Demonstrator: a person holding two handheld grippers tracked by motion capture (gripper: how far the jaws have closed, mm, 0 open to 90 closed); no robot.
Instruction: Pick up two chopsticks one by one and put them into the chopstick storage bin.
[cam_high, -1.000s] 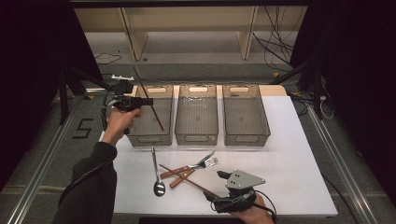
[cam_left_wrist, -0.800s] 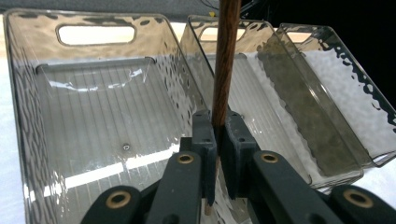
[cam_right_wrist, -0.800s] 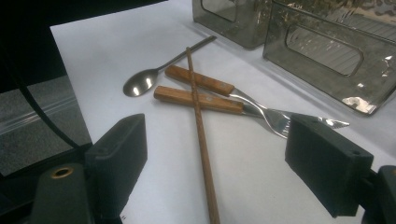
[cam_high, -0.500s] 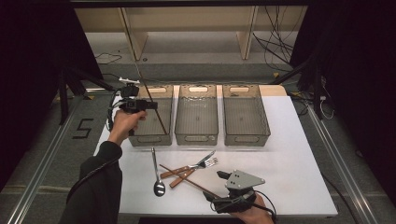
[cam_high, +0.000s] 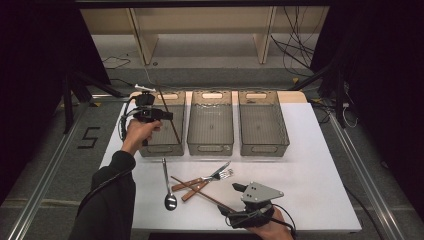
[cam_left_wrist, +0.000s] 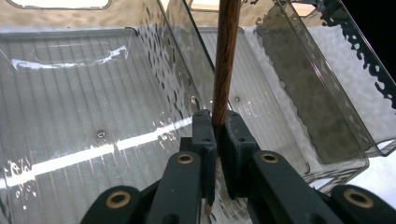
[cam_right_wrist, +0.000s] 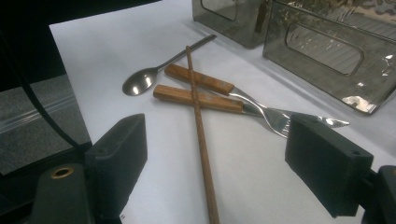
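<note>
Three bins (cam_high: 210, 122) behind, cutlery (cam_high: 200, 181) before them, spoon (cam_high: 167, 185) leftmost

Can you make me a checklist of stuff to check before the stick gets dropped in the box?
1. Left gripper pinches the chopstick firmly: ok.
2. Chopstick is over the left bin, not the middle bin: ok.
3. Left bin has room inside: ok, looks empty.
4. Lower tip of the chopstick is already touching the bin floor: cannot tell.
5. Right gripper is open, with the second chopstick between its jaws: ok.
6. Second chopstick is free to lift: ok, it lies on top of the two forks.
</note>
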